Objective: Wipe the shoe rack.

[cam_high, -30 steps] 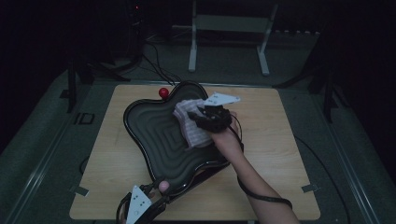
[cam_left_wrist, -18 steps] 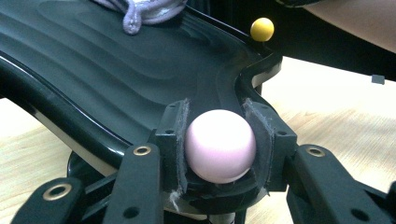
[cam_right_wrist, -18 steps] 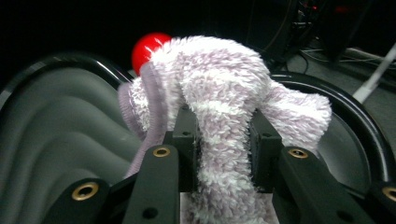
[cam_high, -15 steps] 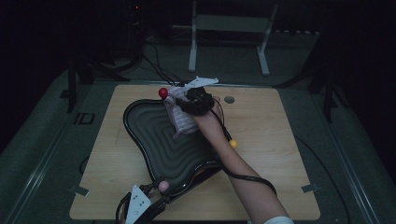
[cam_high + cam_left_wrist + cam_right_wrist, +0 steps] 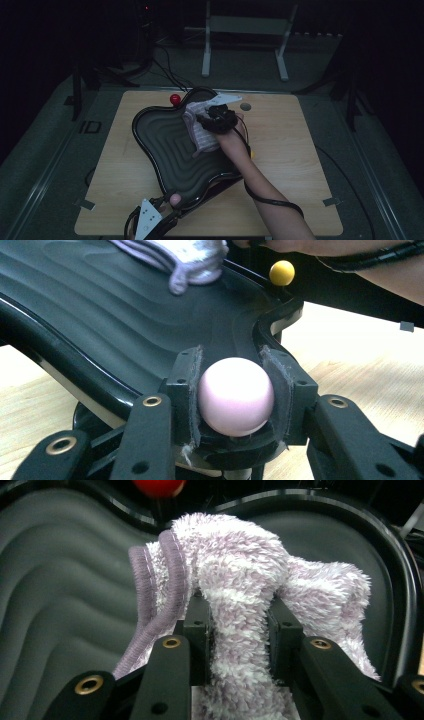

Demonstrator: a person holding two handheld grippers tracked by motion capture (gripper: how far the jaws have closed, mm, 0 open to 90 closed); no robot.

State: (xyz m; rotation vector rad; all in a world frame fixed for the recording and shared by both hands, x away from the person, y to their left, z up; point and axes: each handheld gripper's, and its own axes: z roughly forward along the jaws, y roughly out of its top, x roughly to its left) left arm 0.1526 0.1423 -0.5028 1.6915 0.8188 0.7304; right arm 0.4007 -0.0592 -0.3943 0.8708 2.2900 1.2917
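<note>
Left gripper: your left gripper (image 5: 165, 212) sits at the near edge of the table, at the near tip of the tray. In the left gripper view its jaws are clamped on a pale pink ball (image 5: 236, 396), one pad against each side.
Pink ball: the pink ball stands at the tray's near tip, just over the rim. In the high view it shows as a small pale knob (image 5: 175, 199) beside your hand.
Right gripper: your right gripper (image 5: 207, 120) is over the far part of the tray, your forearm reaching in from the lower right. In the right gripper view its jaws are pinching a fold of the fluffy sock (image 5: 240, 645), which bulges out above and to both sides of the pads.
Sock: the sock (image 5: 200, 131) is lilac and white, fuzzy, with a ribbed purple cuff (image 5: 150, 595) hanging on the left of the right gripper view. It lies bunched on the ridged floor of the tray, at the far right lobe.
Tray: the tray (image 5: 165, 150) is black, glossy and wavy in outline, with stepped ridges inside. It lies on the wooden table (image 5: 310, 170).
Red ball: a red ball (image 5: 174, 99) stands at the tray's far rim, just beyond the sock.
Yellow ball: a yellow ball (image 5: 281, 272) stands at the tray's right rim, close under your right forearm.
Grey disc: a small grey disc (image 5: 245, 106) lies on the table, near the right gripper and apart from the tray.
</note>
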